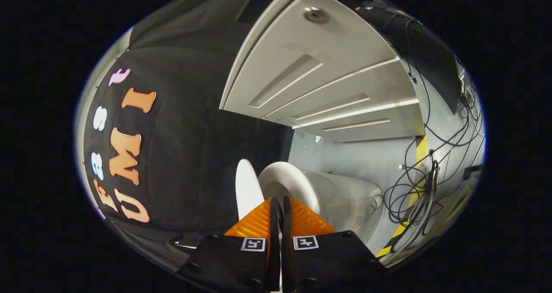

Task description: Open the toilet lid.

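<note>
Gripper view
Gripper (279, 206): two orange ribbed fingers (254, 224) on black mounts, each mount with a small square marker; the tips lie together with only a thin dark slit between them, and nothing is held.
View tilt: the whole scene is rolled to one side, so the toilet appears lying sideways.
Lid (246, 189): a thin white oval plate just beyond the fingertips, a little to their left; it stands well away from the seat, so the toilet is open.
Seat (286, 178): a white ring directly ahead of the tips, just right of the lid, facing it across a dark gap.
Bowl (345, 198): white body running off to the right of the seat, beyond the right finger.
Contact: the tips lie in line with the gap between lid and seat; whether they touch either one I cannot tell.
Wall (185, 146): black cloth left of the lid and beyond it.
Cables (414, 193): a tangle of dark leads right of the bowl, over a yellow and black striped strip (420, 155).
Panels (327, 81): white surface with long lit strips, far beyond the toilet.
</note>
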The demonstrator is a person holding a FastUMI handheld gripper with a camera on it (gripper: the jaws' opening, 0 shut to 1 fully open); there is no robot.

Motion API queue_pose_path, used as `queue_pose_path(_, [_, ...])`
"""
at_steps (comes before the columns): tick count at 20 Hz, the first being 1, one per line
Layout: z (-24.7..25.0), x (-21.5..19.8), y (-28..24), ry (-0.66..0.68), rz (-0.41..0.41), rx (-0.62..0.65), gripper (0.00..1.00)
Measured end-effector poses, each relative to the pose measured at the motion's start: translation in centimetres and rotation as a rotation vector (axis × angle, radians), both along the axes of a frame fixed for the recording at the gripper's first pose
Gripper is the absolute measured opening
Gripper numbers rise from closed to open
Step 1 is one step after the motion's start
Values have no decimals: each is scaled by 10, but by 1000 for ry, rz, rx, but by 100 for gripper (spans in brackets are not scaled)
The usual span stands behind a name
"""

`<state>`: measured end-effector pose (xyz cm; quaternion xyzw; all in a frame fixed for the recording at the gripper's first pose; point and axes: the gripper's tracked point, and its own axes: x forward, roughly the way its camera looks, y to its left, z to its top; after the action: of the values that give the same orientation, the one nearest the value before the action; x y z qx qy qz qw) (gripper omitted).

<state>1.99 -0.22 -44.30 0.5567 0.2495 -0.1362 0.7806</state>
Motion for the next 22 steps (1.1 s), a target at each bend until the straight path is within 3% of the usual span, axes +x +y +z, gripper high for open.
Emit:
queue_pose_path(9, [66,29,13,-95,-47,-149,10])
queue_pose_path(19, [151,25,71,-198,-39,-72,10])
queue_pose_path(22, [157,24,79,-194,-13,-127,10])
